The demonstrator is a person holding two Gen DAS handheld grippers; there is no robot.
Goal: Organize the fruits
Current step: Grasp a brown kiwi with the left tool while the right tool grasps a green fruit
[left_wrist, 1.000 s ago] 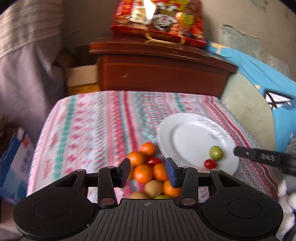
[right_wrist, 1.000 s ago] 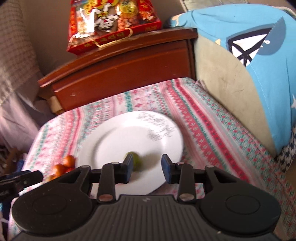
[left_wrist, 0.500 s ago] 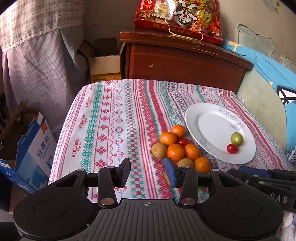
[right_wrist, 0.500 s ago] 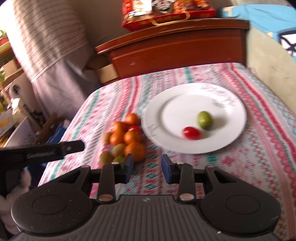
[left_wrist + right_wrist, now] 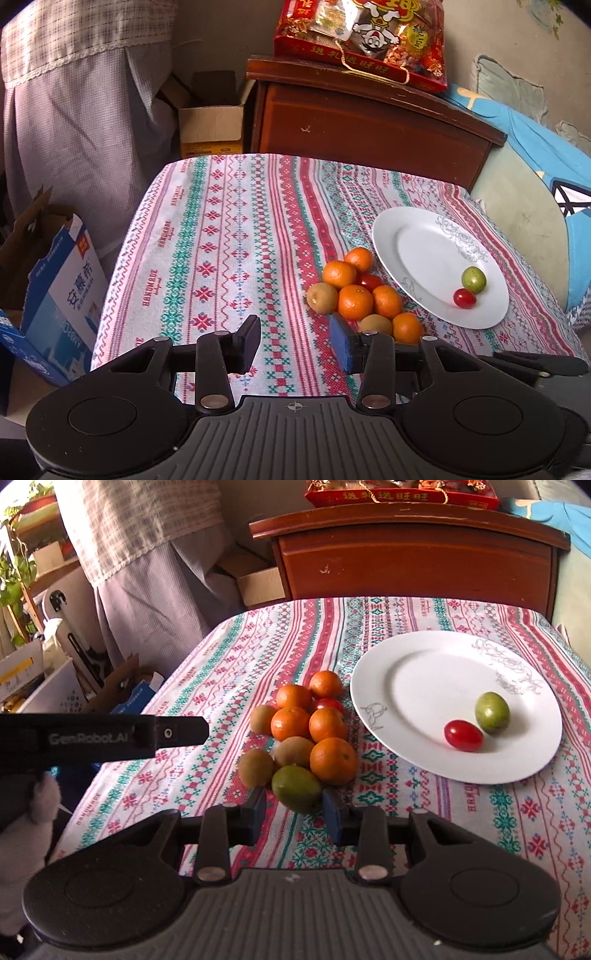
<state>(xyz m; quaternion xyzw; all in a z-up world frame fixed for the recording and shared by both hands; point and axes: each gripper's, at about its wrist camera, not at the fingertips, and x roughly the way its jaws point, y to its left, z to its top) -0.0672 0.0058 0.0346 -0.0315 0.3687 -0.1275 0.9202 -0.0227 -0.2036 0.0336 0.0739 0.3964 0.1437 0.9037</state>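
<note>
Fruits (image 5: 303, 734) lie heaped on the counter (image 5: 221, 664) beside the white plate (image 5: 417, 672); my right gripper (image 5: 294, 812) and left gripper (image 5: 294, 341) jaws stand apart, empty.

Table (image 5: 424, 812) before me, covered by patterned cloth (image 5: 221, 236), striped red, green, white. On cloth, two groups. Right: white plate (image 5: 417, 686) with line drawing at far rim. Left, just beside plate: fruit pile (image 5: 306, 734), pieces touching one another — five oranges, three brown kiwis, one red tomato (image 5: 328, 703) tucked among oranges, one green fruit (image 5: 295, 788) at near edge of pile. Rest of cloth on my left bare.
</note>
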